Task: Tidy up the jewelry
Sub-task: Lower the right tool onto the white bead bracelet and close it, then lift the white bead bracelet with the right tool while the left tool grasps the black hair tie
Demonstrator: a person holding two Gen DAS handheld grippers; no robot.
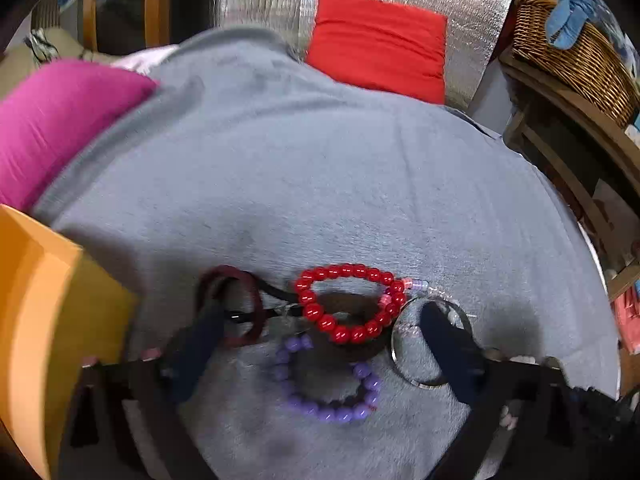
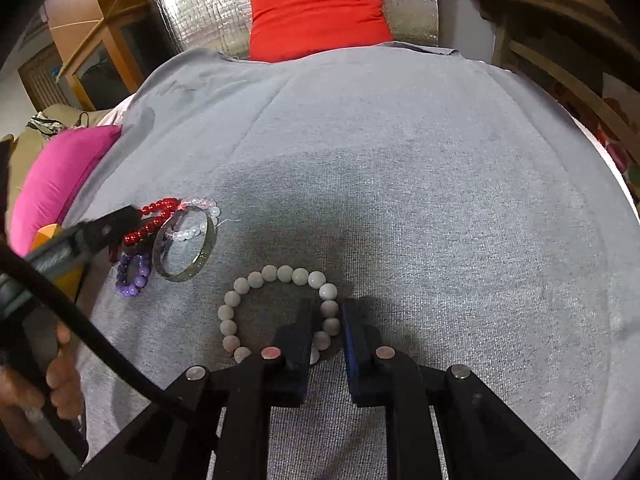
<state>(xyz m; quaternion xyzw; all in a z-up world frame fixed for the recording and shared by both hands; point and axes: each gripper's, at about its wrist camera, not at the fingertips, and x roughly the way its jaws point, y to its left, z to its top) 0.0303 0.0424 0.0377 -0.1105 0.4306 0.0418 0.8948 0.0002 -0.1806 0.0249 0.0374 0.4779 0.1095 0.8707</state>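
On the grey cloth [image 2: 400, 152] that covers the desk, the jewelry lies in two groups. Toward the left side sits a cluster: a red bead bracelet [image 1: 348, 302], a purple bead bracelet [image 1: 332, 384] just below it in the left wrist view, a dark red bangle [image 1: 236, 308] to its left, and a silver bangle [image 1: 430, 342] to its right. A strand of clear and pale pink beads [image 2: 196, 220] crosses the silver bangle and touches the red bracelet. A black cord runs between the dark red bangle and the red beads.

The left tool [image 1: 320, 320] is spread wide over this cluster and holds nothing; one finger lies over the dark red bangle and the other sits inside the silver bangle's ring, with the red and purple bracelets between them. The frame is blurred, so whether the fingers touch the cloth cannot be told.

Apart from the cluster, nearer the right side, lies a white bead bracelet [image 2: 280, 312]. The right tool [image 2: 326, 320] is open only a narrow way, its fingers straddling the right-hand run of white beads, one inside the loop and one outside, not closed on them.

An orange box [image 1: 44, 320] stands at the left edge beside a pink cushion [image 1: 60, 120]. A red cushion [image 2: 318, 12] leans on silver foil at the far end, and a wicker basket [image 1: 576, 56] stands on a shelf to the right.
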